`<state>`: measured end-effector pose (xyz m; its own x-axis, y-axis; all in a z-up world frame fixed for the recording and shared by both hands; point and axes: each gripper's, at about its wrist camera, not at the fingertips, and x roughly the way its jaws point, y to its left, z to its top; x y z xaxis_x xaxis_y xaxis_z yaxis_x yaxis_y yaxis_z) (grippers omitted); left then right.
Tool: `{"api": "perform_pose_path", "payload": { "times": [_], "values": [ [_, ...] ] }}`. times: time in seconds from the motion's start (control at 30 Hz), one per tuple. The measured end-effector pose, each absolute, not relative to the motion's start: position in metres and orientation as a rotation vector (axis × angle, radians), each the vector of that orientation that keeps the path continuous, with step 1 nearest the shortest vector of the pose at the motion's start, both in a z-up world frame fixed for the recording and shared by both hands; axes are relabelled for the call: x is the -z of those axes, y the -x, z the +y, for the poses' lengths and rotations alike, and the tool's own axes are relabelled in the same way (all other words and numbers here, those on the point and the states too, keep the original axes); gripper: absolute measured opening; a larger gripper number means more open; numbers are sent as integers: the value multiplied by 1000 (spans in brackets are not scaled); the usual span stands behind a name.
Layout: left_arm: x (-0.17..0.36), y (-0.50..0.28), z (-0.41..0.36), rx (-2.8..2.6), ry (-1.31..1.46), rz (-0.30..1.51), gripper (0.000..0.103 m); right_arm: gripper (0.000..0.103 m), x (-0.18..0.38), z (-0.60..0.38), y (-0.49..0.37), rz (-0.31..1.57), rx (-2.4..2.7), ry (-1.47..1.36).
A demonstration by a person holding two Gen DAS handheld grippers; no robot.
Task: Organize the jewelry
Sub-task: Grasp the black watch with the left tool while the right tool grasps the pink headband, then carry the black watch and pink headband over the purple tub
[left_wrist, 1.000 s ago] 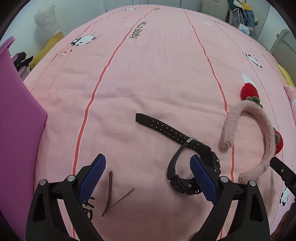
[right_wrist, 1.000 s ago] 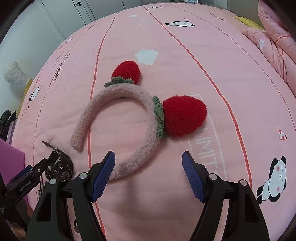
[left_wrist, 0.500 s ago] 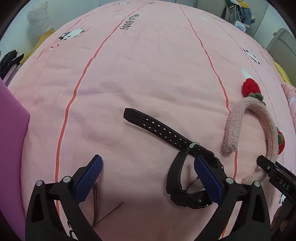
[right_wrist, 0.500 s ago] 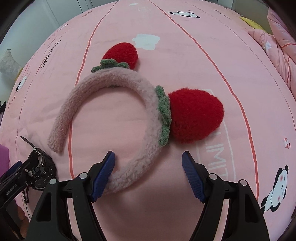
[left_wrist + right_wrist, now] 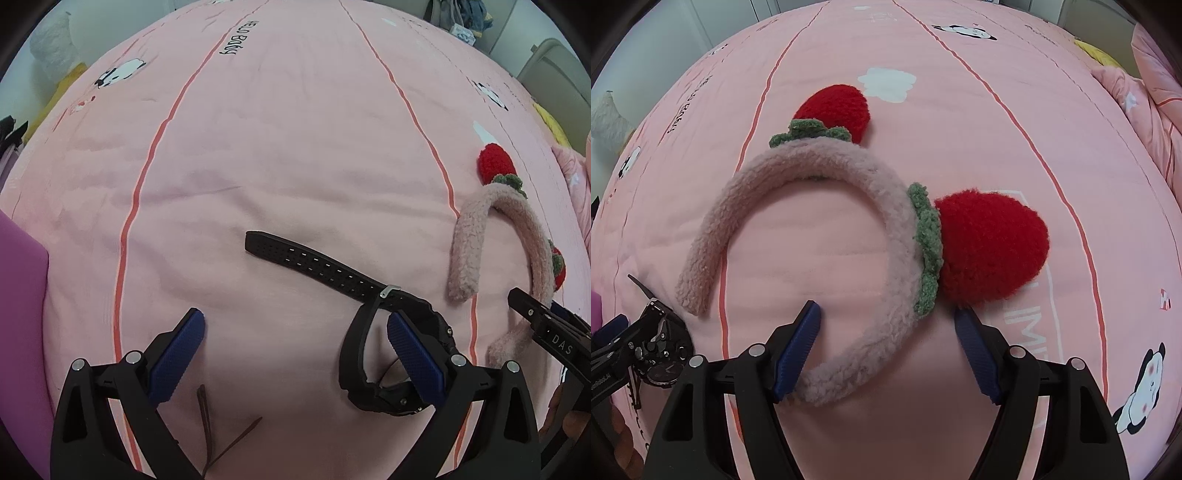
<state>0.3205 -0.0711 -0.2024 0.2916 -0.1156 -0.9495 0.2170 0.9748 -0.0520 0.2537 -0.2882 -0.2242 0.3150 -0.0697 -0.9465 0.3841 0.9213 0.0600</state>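
A black wristwatch [image 5: 321, 269] lies on the pink bedspread, its long strap stretched out to the left. My left gripper [image 5: 295, 321] hangs open and wide just above the bed. Its right pad [image 5: 413, 354] overlaps the watch's looped strap and case; I cannot tell if they touch. A thin brown hairpin [image 5: 207, 424] lies under the left finger. A fuzzy pink headband [image 5: 886, 206] with two red strawberries lies to the right. My right gripper [image 5: 886, 310] is open, with the headband's near arm between its fingers, close to the left pad [image 5: 798, 347].
The pink bedspread [image 5: 295, 147] has red stripes and panda prints. A purple object [image 5: 18, 295] stands at the bed's left edge. A folded pink quilt [image 5: 1156, 96] is at the far right. A white plush toy [image 5: 51, 48] and clutter lie beyond the bed.
Both grippers have sunk closer to the bed. The left one spread a little wider and now straddles the watch case. The right one slid forward, bringing the headband's near arm between its fingers.
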Motion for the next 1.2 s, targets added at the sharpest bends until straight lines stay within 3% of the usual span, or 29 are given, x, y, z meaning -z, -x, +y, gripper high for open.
{"api": "perform_pose_path", "payload": {
  "times": [0.67, 0.73, 0.8, 0.83, 0.87, 0.9, 0.93, 1.07, 1.2],
  "values": [
    [218, -323, -89, 188, -108, 1249, 95, 72, 227, -274, -263, 1194, 352, -195],
    [215, -318, -91, 207, -96, 1249, 85, 63, 224, -272, -262, 1189, 330, -192],
    [211, -312, -90, 223, -88, 1246, 63, 44, 222, -268, -259, 1184, 314, -178],
    [209, -308, -91, 232, -88, 1243, 56, 40, 221, -266, -257, 1181, 312, -175],
    [207, -305, -92, 242, -86, 1243, 39, 37, 220, -265, -255, 1179, 309, -181],
    [205, -301, -93, 263, -77, 1249, 16, 34, 220, -267, -253, 1177, 307, -187],
    [205, -298, -94, 281, -69, 1254, 10, 33, 219, -269, -251, 1175, 305, -195],
    [198, -283, -99, 250, -125, 1212, 7, 17, 213, -282, -236, 1164, 299, -260],
    [194, -275, -86, 240, -86, 1218, 5, 12, 207, -286, -220, 1138, 302, -279]
  ]
}}
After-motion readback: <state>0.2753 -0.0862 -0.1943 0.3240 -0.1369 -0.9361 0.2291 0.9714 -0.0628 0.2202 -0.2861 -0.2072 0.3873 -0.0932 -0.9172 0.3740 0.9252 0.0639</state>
